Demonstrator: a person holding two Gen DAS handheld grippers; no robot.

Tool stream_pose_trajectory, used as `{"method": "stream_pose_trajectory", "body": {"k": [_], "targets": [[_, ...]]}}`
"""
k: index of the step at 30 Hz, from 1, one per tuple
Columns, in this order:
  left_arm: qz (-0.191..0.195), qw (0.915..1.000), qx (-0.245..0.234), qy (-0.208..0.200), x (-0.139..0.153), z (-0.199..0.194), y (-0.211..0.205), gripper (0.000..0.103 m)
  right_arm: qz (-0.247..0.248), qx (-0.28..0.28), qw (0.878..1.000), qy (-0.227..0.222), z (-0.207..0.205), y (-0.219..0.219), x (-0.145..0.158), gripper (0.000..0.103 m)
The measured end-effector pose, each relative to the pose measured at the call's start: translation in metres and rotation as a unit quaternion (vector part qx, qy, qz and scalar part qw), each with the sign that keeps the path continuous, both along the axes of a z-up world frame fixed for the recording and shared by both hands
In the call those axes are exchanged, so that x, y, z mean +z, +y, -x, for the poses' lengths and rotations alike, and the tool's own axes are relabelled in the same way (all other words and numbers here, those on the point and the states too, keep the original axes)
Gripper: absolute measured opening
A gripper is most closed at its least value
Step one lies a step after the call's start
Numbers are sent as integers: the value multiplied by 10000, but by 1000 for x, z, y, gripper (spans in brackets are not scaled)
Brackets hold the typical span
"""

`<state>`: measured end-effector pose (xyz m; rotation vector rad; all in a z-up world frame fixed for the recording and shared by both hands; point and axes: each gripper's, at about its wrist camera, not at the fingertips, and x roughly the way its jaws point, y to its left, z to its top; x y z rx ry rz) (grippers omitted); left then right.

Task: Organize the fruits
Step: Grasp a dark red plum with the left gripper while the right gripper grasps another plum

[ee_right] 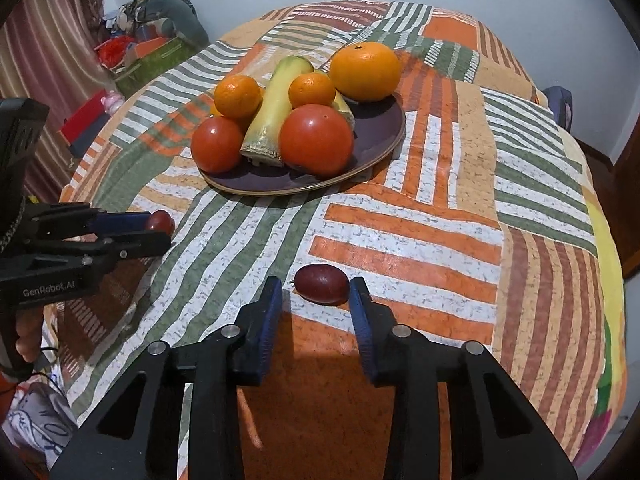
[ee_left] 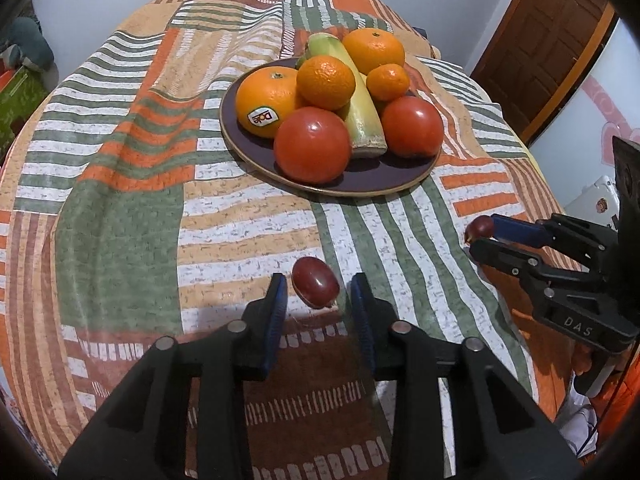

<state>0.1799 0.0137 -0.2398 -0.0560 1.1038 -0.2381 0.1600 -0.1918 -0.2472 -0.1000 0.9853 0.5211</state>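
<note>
Flanking smooth oval grapes, both jaws gape.

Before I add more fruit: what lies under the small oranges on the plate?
On the purple plate, the small oranges rest on a long yellow-green fruit and other fruit. The plate's middle beneath the pile is covered, so anything there is hidden.

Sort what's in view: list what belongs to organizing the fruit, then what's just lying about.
Job: left gripper around a red grape; right gripper around a second grape; plate with oranges, tomatoes, banana.

Lying about: patchwork tablecloth; green box; wooden door.
</note>
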Motion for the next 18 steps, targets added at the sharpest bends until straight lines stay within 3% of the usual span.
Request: {"method": "stream_pose_trajectory", "body": {"k": [3,18], "targets": [[18,10000,6,10,0,-3,2,23,42,-5,10000,-24,0,-1,0,25],[148,9993,-47,-349,31,-11,0,22,-263,77,9994,-232,-7,2,21,25]]}}
